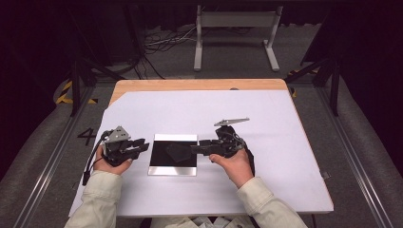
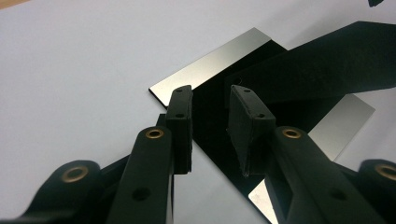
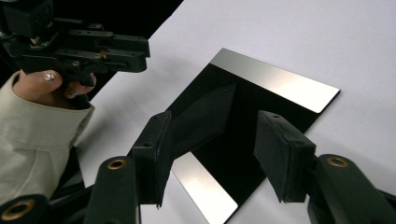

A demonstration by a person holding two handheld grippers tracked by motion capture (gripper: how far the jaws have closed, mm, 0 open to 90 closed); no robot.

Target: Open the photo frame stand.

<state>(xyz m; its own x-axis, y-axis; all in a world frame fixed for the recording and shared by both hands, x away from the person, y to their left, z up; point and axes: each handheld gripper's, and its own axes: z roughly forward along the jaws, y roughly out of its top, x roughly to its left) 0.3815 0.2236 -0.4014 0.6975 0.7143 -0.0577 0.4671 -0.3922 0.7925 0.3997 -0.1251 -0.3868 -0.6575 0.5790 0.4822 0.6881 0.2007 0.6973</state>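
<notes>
A mirror-like rectangular plate (image 1: 161,164) lies on the white sheet, black in the middle with bright strips along two edges (image 3: 280,84) (image 2: 210,70). A dark flat piece (image 1: 177,151) (image 3: 205,109) rests on it. My right gripper (image 1: 194,148) (image 3: 214,116) reaches over the plate from the right. Its jaws stand apart, with the dark piece leaning at the left finger (image 3: 156,140) and the right pad (image 3: 280,149) clear of it. My left gripper (image 1: 144,145) (image 2: 212,93) stands open at the plate's left edge with nothing between its jaws.
The white sheet (image 1: 266,190) covers most of a wooden table, whose far edge (image 1: 199,84) shows. A white metal stand (image 1: 235,28) and cables sit on the floor beyond. The person's left hand and sleeve (image 3: 32,121) are in the right gripper view.
</notes>
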